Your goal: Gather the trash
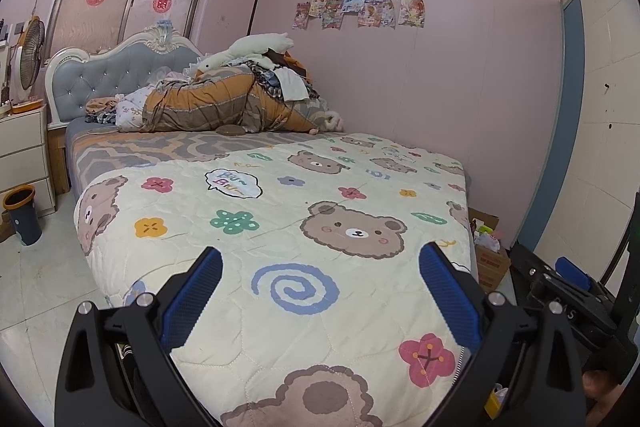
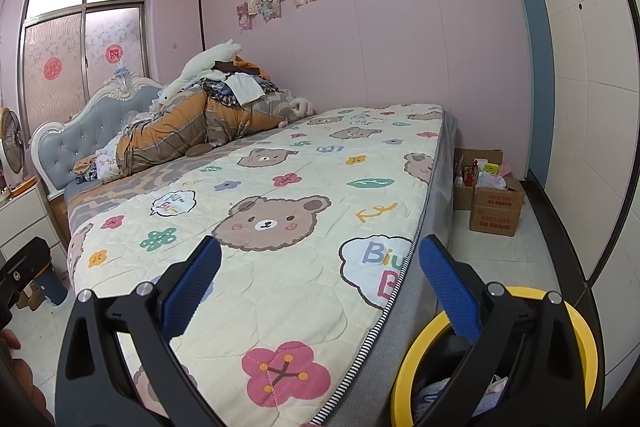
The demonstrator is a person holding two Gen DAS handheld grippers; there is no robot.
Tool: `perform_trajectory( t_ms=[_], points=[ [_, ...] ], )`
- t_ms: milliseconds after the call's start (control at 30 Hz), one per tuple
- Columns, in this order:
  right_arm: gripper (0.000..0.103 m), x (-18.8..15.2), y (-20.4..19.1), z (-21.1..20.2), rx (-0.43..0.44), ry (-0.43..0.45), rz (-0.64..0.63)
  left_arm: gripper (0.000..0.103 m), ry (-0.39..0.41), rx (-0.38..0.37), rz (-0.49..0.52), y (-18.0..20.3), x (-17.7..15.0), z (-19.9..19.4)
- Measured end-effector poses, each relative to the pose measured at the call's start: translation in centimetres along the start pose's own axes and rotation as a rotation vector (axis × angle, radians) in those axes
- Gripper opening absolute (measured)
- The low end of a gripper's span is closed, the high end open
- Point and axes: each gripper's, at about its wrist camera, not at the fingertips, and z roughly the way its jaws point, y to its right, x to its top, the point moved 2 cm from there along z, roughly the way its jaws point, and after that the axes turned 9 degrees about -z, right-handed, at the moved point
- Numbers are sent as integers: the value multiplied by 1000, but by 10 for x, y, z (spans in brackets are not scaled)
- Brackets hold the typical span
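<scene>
My left gripper (image 1: 320,255) is open and empty above the foot of the bed (image 1: 280,227), which is covered by a cream quilt with bears and flowers. My right gripper (image 2: 320,247) is open and empty over the bed's right foot corner (image 2: 320,267). A yellow-rimmed bin (image 2: 576,343) stands on the floor just under the right gripper, with crumpled paper inside (image 2: 492,395). A second bin, dark with an orange rim (image 1: 22,215), stands on the floor left of the bed. No loose trash shows on the quilt.
Piled bedding and clothes (image 1: 224,95) lie at the headboard end. Cardboard boxes with packets (image 2: 492,195) sit on the floor between bed and wall. A white nightstand (image 1: 24,155) and fan (image 1: 32,55) stand at the left. A white wardrobe (image 2: 592,107) lines the right.
</scene>
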Motion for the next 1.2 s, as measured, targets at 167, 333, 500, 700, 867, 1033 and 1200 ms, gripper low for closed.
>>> perform_trajectory(
  t_ms=[167, 333, 500, 700, 867, 1033, 1200],
  points=[
    [95, -2, -1, 1, 0, -7, 2, 95, -1, 0, 12, 2, -2, 1],
    [95, -1, 0, 1, 0, -8, 3, 95, -4, -1, 24, 5, -3, 2],
    [95, -2, 0, 1, 0, -9, 3, 95, -8, 3, 28, 6, -4, 3],
    [95, -2, 1, 2, -2, -10, 6, 95, -12, -3, 33, 8, -5, 3],
    [95, -2, 1, 2, -2, -10, 6, 95, -13, -4, 36, 8, -6, 3],
    [95, -5, 2, 4, -2, -15, 7, 95, -15, -2, 32, 8, -6, 3],
    [95, -7, 3, 5, -4, -17, 11, 95, -22, -7, 32, 7, -6, 4]
  ],
)
